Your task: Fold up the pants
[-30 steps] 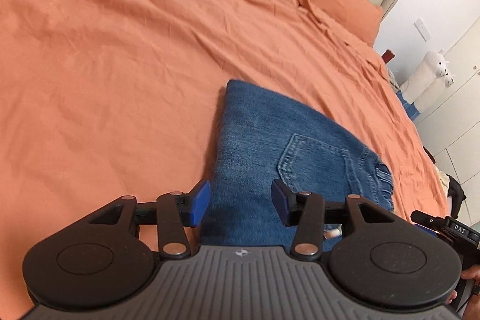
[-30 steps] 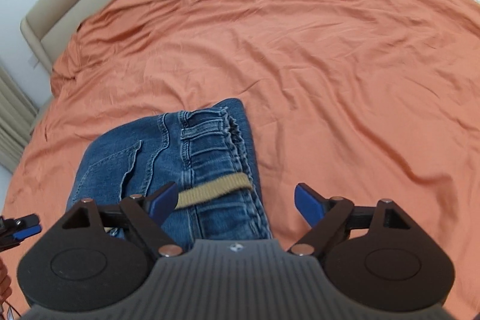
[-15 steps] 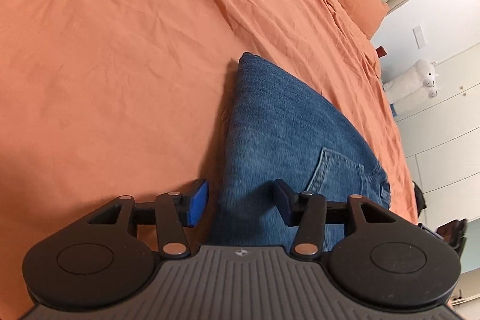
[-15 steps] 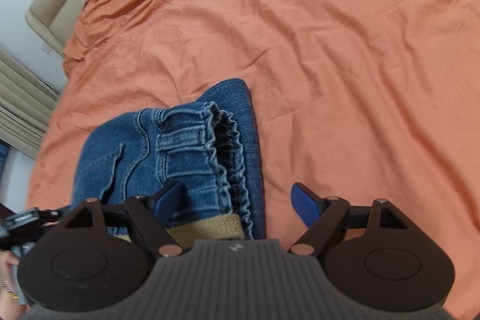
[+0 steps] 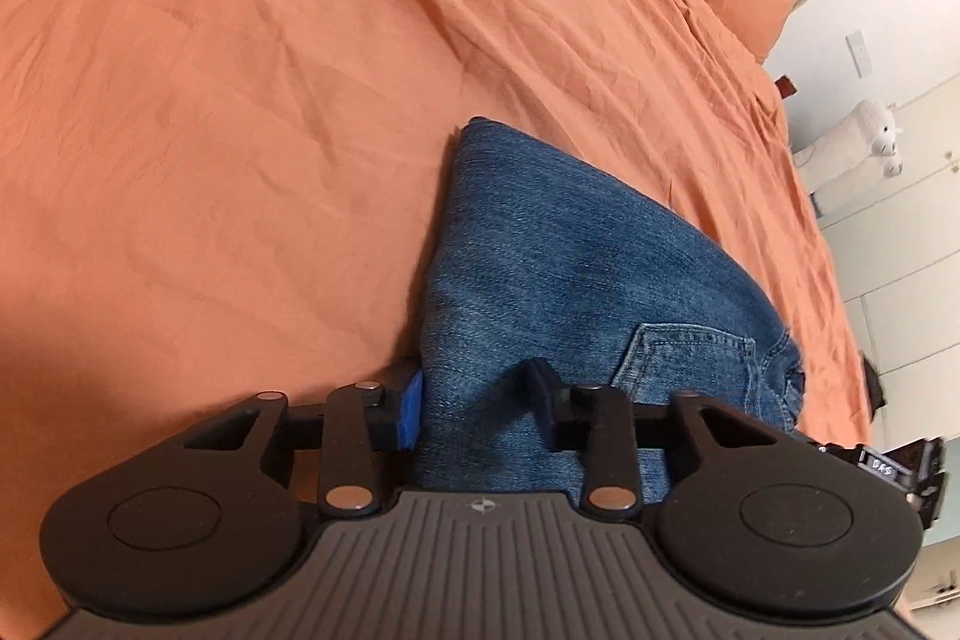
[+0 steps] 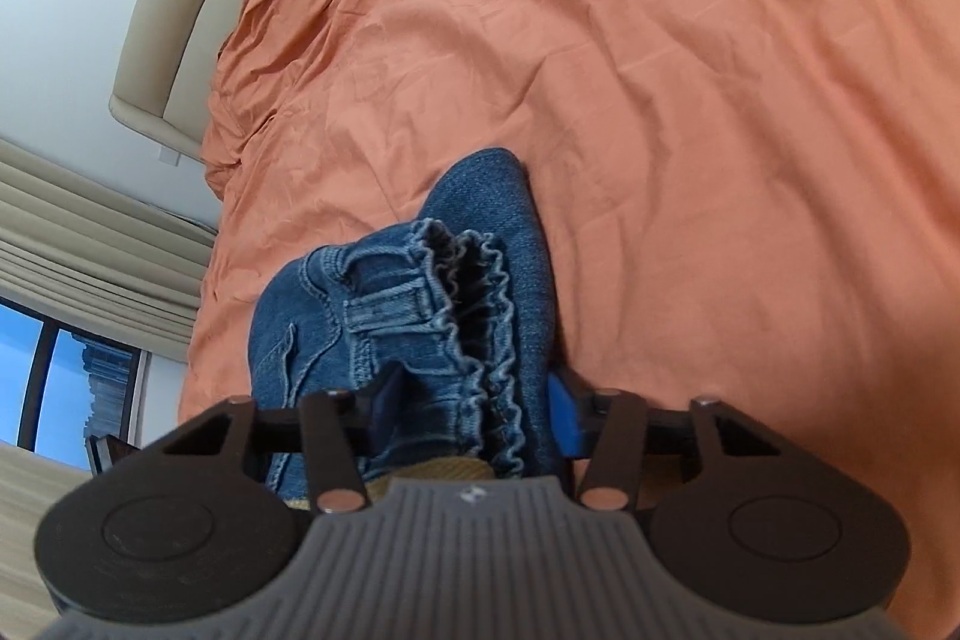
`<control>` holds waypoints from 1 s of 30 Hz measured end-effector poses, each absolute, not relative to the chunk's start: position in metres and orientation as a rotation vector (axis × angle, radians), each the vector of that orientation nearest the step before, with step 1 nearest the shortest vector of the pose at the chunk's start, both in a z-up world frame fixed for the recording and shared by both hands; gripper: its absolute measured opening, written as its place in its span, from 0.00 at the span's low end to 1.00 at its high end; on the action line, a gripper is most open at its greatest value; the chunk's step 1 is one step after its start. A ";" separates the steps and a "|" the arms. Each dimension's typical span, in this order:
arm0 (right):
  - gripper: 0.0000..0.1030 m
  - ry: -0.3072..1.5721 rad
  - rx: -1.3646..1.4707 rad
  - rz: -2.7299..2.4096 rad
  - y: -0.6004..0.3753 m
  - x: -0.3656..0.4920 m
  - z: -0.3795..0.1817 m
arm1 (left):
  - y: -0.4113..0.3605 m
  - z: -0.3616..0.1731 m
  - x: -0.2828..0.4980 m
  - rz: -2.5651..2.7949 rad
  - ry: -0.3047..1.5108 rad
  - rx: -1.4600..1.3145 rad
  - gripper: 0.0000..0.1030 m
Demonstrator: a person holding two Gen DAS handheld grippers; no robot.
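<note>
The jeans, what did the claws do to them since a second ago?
Both claws moved in and closed on the folded jeans: the left claw on the plain folded edge, the right claw on the ruffled waistband end. The orange bedsheet stayed as it was.

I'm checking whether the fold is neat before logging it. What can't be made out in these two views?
- Left wrist: near end of the jeans, hidden under the left gripper body.
- Right wrist: tan band, mostly covered by the right gripper.
- Both: the jeans' underside and inner layers, against the bedspread.
</note>
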State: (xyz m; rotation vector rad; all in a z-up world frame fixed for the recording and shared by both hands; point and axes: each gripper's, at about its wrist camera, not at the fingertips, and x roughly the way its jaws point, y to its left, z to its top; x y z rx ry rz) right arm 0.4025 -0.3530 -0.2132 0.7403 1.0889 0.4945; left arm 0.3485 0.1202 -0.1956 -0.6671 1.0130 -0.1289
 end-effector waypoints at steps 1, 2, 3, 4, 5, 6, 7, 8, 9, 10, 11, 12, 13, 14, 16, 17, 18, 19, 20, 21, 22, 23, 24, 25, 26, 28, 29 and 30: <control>0.36 1.082 0.719 0.496 -0.352 0.401 -0.210 | 0.117 -0.192 0.348 -0.120 1.012 -0.638 0.32; 0.34 1.075 0.688 0.498 -0.349 0.400 -0.205 | 0.113 -0.189 0.348 -0.110 1.013 -0.616 0.30; 0.33 1.070 0.660 0.499 -0.346 0.399 -0.201 | 0.109 -0.185 0.347 -0.098 1.012 -0.590 0.25; 0.31 1.069 0.641 0.493 -0.344 0.399 -0.197 | 0.106 -0.182 0.347 -0.089 1.009 -0.563 0.20; 0.29 1.069 0.624 0.485 -0.341 0.399 -0.193 | 0.103 -0.179 0.346 -0.080 1.007 -0.536 0.17; 0.28 1.067 0.601 0.478 -0.337 0.399 -0.189 | 0.100 -0.176 0.345 -0.072 1.004 -0.516 0.13; 0.26 1.062 0.578 0.471 -0.334 0.398 -0.185 | 0.099 -0.172 0.343 -0.066 1.000 -0.504 0.10; 0.24 1.056 0.559 0.465 -0.331 0.397 -0.180 | 0.097 -0.169 0.341 -0.062 0.996 -0.494 0.09; 0.23 1.048 0.540 0.460 -0.328 0.395 -0.174 | 0.098 -0.165 0.339 -0.064 0.993 -0.485 0.07; 0.21 1.039 0.523 0.457 -0.325 0.394 -0.168 | 0.098 -0.161 0.337 -0.068 0.987 -0.475 0.07; 0.20 1.030 0.507 0.454 -0.323 0.392 -0.163 | 0.097 -0.156 0.334 -0.073 0.981 -0.466 0.07; 0.19 1.022 0.495 0.452 -0.321 0.389 -0.157 | 0.097 -0.151 0.332 -0.079 0.974 -0.461 0.06; 0.18 1.012 0.487 0.453 -0.319 0.386 -0.151 | 0.097 -0.146 0.332 -0.087 0.967 -0.462 0.06; 0.17 1.001 0.482 0.454 -0.317 0.384 -0.144 | 0.098 -0.141 0.328 -0.095 0.954 -0.466 0.06; 0.16 0.979 0.473 0.458 -0.314 0.377 -0.130 | 0.099 -0.129 0.322 -0.113 0.934 -0.462 0.06; 0.16 0.967 0.466 0.462 -0.310 0.374 -0.123 | 0.101 -0.123 0.318 -0.119 0.924 -0.458 0.06; 0.16 0.956 0.455 0.468 -0.305 0.370 -0.114 | 0.102 -0.116 0.314 -0.123 0.914 -0.454 0.06; 0.16 0.945 0.445 0.478 -0.300 0.367 -0.106 | 0.107 -0.110 0.308 -0.123 0.901 -0.448 0.06; 0.16 0.937 0.437 0.490 -0.293 0.364 -0.098 | 0.113 -0.102 0.303 -0.116 0.886 -0.443 0.06; 0.16 0.935 0.432 0.499 -0.287 0.361 -0.090 | 0.119 -0.093 0.299 -0.108 0.871 -0.440 0.06; 0.16 0.933 0.422 0.512 -0.278 0.358 -0.083 | 0.128 -0.085 0.294 -0.101 0.858 -0.437 0.06; 0.16 0.931 0.416 0.526 -0.269 0.354 -0.077 | 0.139 -0.076 0.289 -0.091 0.847 -0.435 0.06; 0.16 0.929 0.416 0.540 -0.259 0.351 -0.072 | 0.151 -0.067 0.284 -0.078 0.839 -0.429 0.06; 0.16 0.929 0.425 0.553 -0.248 0.348 -0.069 | 0.162 -0.060 0.280 -0.062 0.836 -0.419 0.06; 0.16 0.927 0.437 0.567 -0.236 0.346 -0.067 | 0.175 -0.053 0.275 -0.043 0.836 -0.410 0.06; 0.16 0.924 0.456 0.601 -0.206 0.340 -0.066 | 0.198 -0.044 0.267 -0.003 0.839 -0.388 0.06; 0.16 0.926 0.462 0.617 -0.191 0.339 -0.068 | 0.210 -0.041 0.263 0.017 0.841 -0.378 0.06; 0.16 0.932 0.470 0.632 -0.174 0.338 -0.070 | 0.220 -0.039 0.260 0.038 0.845 -0.368 0.06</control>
